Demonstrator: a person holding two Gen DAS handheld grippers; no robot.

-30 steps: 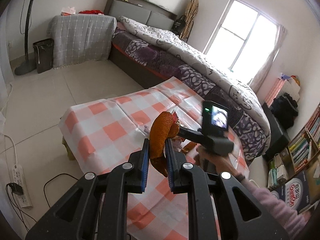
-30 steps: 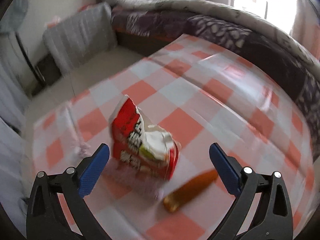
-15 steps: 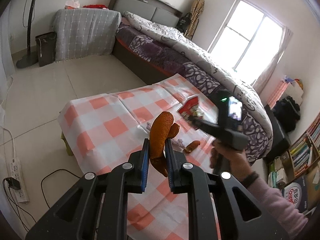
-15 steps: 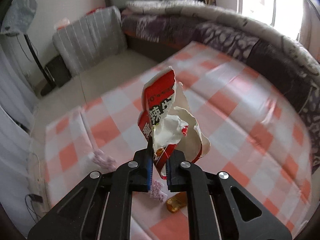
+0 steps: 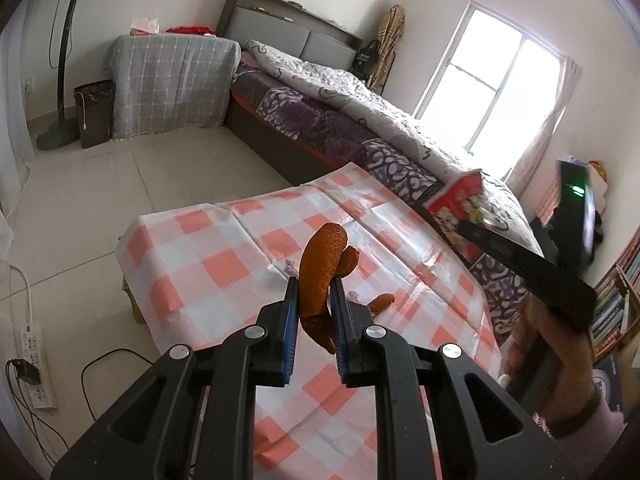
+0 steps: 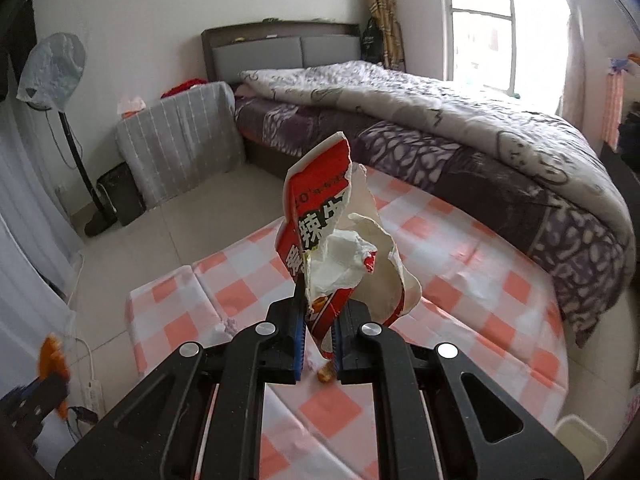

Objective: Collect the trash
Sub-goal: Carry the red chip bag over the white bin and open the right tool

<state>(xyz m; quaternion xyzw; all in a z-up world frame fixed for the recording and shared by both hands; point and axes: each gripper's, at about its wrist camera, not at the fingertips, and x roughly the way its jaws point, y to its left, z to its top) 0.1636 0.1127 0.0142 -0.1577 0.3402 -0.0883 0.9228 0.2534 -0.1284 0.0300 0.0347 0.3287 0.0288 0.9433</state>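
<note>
orange peel [image 5: 320, 276] is clamped in my left gripper [image 5: 314, 320], held above the checked worktop [image 5: 224, 256]. my right gripper [image 6: 318, 332] pinches a torn red snack wrapper [image 6: 320, 232] upright, at two o'clock from the peel.

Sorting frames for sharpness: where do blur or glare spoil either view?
Left wrist view: the bright window is blown out, the right hand-held gripper smeared, the orange peel sharp. Right wrist view: the torn red-and-white snack wrapper is sharp, the window glares.
</note>
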